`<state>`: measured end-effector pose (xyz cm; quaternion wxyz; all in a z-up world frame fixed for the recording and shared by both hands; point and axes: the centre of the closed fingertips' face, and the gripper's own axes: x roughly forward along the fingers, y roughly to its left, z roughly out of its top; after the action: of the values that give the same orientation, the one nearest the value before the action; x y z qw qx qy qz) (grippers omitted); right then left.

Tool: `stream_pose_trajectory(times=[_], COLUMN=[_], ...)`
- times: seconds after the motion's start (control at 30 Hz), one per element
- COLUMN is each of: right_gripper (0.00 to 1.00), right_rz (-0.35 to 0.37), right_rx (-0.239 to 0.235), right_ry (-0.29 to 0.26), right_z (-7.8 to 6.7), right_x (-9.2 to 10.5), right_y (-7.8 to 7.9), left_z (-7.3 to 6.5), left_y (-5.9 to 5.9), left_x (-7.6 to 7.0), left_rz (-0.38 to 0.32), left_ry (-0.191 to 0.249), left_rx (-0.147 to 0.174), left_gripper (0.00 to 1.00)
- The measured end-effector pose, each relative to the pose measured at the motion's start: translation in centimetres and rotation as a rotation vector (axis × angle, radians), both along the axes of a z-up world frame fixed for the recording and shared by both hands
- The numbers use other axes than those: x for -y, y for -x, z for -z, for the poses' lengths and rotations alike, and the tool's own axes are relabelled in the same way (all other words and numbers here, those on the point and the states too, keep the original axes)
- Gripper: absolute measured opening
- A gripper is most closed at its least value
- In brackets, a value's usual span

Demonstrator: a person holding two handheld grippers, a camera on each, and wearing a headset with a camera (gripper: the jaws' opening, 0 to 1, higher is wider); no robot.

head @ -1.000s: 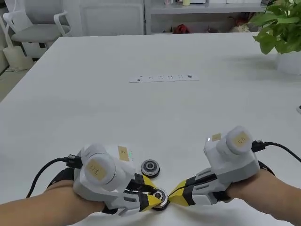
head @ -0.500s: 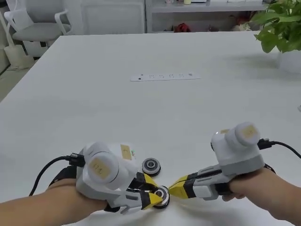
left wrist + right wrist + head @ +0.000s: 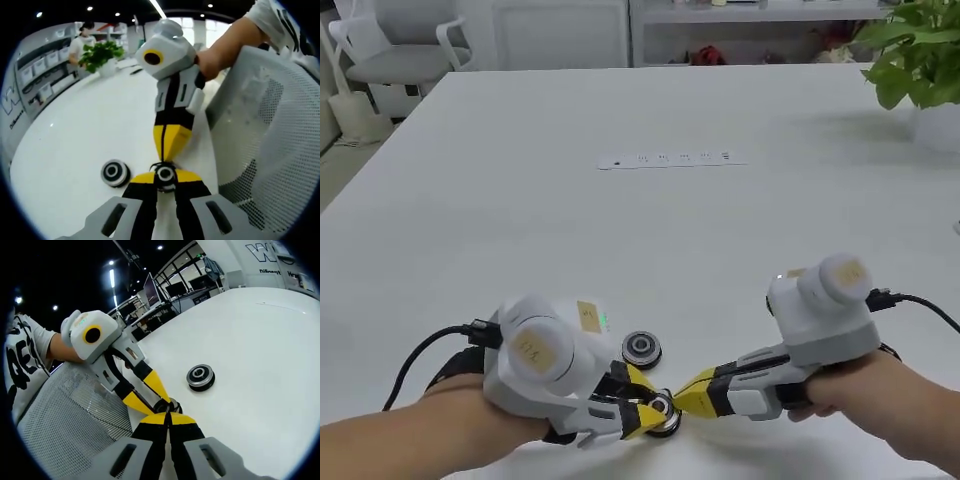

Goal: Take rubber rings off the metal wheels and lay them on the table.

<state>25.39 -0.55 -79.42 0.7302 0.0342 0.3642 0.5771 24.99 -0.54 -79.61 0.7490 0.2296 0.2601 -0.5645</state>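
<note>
Right tool [image 3: 680,402] neared wheel [image 3: 663,410]; left gripper view shows ring [image 3: 161,164] pinched.

Obstacles: loose wheel [image 3: 641,348] near front edge, power strip [image 3: 664,160] mid-table; open table [image 3: 650,250] between.

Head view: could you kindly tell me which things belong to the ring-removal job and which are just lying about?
Job: left gripper, gripping a small black-ringed metal wheel; right gripper; second black-ringed metal wheel on the white table.
Lying about: white power strip; green potted plant; white chair.
</note>
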Motion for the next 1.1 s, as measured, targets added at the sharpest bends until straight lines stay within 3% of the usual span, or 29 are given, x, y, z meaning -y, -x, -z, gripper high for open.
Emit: stream_pose_trajectory(times=[0.27, 0.33, 0.4, 0.77, 0.97, 1.1], right_gripper=[0.00, 0.00, 0.00, 0.00, 0.00, 0.00], right_rz=[-0.046, -0.063, -0.084, -0.040, -0.031, -0.028], right_rx=[0.018, 0.001, 0.053, 0.035, 0.026, 0.027], right_ry=[-0.012, -0.053, -0.008, 0.002, -0.004, -0.003], right_z=[-0.5, -1.3, -0.9, -0.1, -0.2, -0.2], right_x=[-0.8, -1.3, -1.2, -0.2, 0.0, 0.0], right_y=[0.6, 1.0, 0.8, 0.2, 0.1, 0.1], left_z=[0.0, 0.0, 0.0, 0.0, -0.1, -0.2], left_y=[0.0, -0.1, -0.1, 0.0, -0.1, 0.0], left_x=[0.0, 0.0, 0.0, 0.1, 0.1, 0.0], left_rz=[-0.001, -0.004, -0.003, 0.010, 0.010, 0.019], left_ry=[0.001, 0.003, 0.003, 0.002, 0.007, -0.005], left_rx=[0.000, 0.001, 0.002, 0.009, -0.015, -0.005], left_gripper=[0.12, 0.12, 0.12, 0.13, 0.14, 0.16])
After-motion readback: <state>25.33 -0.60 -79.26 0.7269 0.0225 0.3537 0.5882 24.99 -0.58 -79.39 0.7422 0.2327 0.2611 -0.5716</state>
